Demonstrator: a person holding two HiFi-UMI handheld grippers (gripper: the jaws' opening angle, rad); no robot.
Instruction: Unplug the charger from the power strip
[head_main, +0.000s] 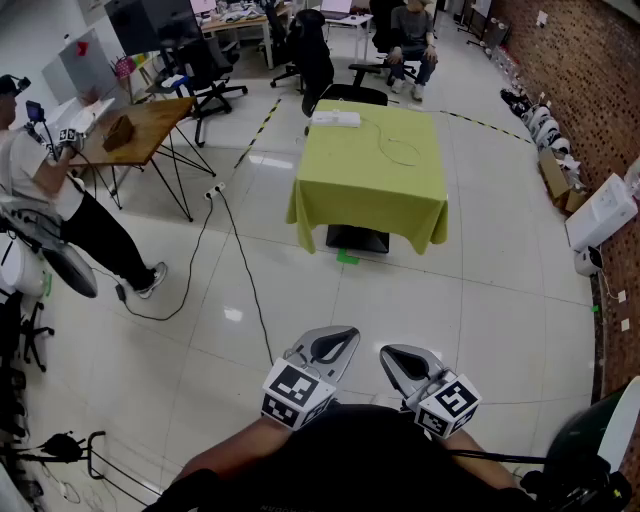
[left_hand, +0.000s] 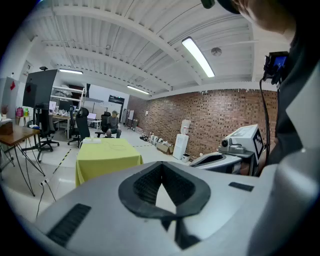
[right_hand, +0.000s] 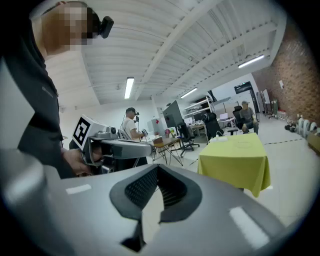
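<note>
Far ahead of me, at the back left corner of the desk (head_main: 372, 195) with the yellow-green cloth, lies the white power strip (head_main: 336, 118). A thin pale cable (head_main: 401, 150) runs from it and loops across the cloth toward the middle. What is plugged into the strip is too small for me to tell. A black chair (head_main: 355, 94) stands just behind the desk's far edge, and a dark base shows under the cloth's front hem.

Farther back, a person sits on a chair (head_main: 411, 38). Off to the left, another person (head_main: 35, 175) stands beside a wooden desk (head_main: 150, 122), and a black cord (head_main: 247, 275) trails over the pale tiled floor (head_main: 460, 300). A brick wall (head_main: 590, 70) runs along the right side.

Well apart from the desk, low in front of my body, I hold both tools side by side over the floor. My left hand-held gripper (head_main: 338, 343) has its jaws closed tip to tip with nothing between them. My right hand-held gripper (head_main: 399, 358) is the same, jaws together and empty. Both point slightly downward toward the desk.
</note>
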